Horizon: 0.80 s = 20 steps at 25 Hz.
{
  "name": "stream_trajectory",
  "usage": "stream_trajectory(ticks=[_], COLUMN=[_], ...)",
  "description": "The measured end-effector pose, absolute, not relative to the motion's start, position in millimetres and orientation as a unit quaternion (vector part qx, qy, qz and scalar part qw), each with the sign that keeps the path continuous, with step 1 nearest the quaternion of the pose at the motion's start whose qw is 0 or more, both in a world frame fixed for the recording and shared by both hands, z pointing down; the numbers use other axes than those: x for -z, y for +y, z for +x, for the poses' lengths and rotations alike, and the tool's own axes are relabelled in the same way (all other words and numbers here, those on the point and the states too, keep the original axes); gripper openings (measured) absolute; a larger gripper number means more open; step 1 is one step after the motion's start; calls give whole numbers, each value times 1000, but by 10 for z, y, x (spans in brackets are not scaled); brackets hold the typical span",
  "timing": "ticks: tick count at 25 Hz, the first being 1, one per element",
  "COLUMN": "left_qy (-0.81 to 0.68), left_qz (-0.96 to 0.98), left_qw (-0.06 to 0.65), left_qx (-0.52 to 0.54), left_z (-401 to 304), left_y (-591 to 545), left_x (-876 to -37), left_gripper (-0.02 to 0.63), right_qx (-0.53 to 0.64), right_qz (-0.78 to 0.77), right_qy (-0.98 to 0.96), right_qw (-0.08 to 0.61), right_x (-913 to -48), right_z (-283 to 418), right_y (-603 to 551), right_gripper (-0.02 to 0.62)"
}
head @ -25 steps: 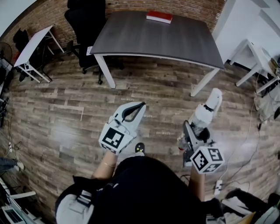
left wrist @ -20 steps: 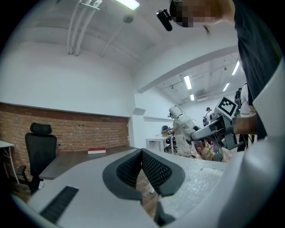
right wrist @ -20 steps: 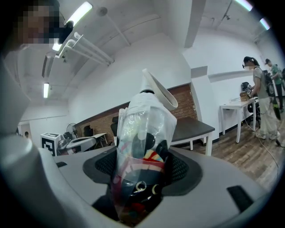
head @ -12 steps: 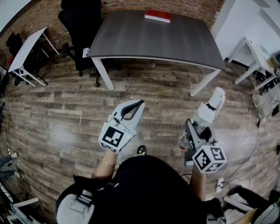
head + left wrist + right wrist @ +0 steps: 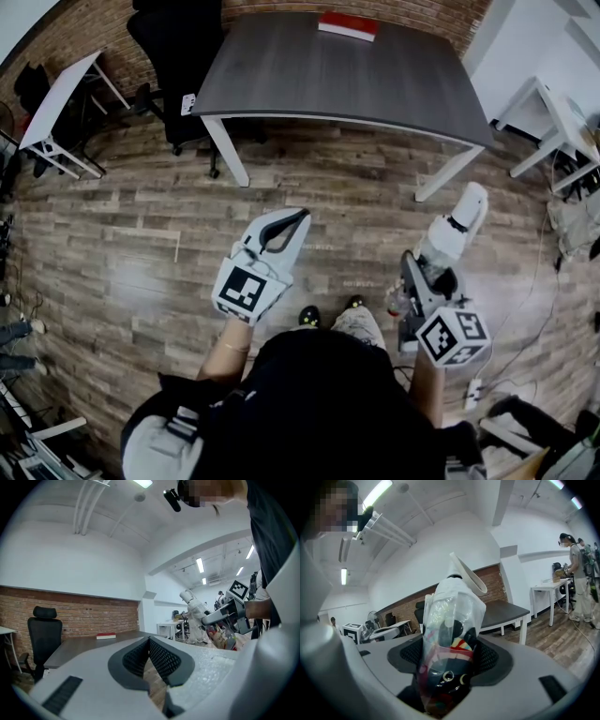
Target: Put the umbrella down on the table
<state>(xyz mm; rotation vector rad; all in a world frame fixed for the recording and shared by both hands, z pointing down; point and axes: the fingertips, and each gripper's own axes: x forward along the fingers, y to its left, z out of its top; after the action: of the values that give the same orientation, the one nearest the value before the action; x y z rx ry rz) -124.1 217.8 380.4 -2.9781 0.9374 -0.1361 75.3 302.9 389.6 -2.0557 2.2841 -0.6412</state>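
A folded umbrella point(image 5: 448, 236) with a white handle, wrapped in a clear plastic sleeve, stands up between the jaws of my right gripper point(image 5: 424, 277), which is shut on it. In the right gripper view the umbrella point(image 5: 451, 620) fills the middle, with colourful fabric low in the right gripper point(image 5: 450, 660). My left gripper point(image 5: 298, 221) is shut with nothing in it; its pads meet at the tip in the left gripper view point(image 5: 149, 642). The dark grey table point(image 5: 347, 80) lies ahead of both grippers, above the wooden floor, and also shows as the table point(image 5: 506, 609) behind the umbrella.
A red book point(image 5: 348, 25) lies at the table's far edge. A black office chair point(image 5: 173, 47) stands at the table's left. Small white tables stand at the left point(image 5: 61, 94) and right point(image 5: 555, 111). A person point(image 5: 575, 576) stands far right. Cables point(image 5: 539, 281) trail across the floor.
Both grippers have moved a little toward the table, the umbrella still held. The person's shoes have come into view below the grippers.
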Motion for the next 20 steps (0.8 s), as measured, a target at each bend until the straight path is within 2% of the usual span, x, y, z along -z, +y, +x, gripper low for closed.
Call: stream_trajectory(ticks=[10, 20], left_qy=[330, 371], left_qz=[-942, -927], left_qw=[14, 13], left_qx=[58, 59], left_z=[-1184, -981], left_y=[1877, 1142], left_x=[-3894, -3712], left_gripper=[-3, -3], right_qx=[210, 208], right_qz=[-638, -610], right_qy=[741, 764], right_qw=[6, -2], right_x=[-4004, -3866], right_z=[948, 1231], right_y=[2587, 1677], right_gripper=[290, 290])
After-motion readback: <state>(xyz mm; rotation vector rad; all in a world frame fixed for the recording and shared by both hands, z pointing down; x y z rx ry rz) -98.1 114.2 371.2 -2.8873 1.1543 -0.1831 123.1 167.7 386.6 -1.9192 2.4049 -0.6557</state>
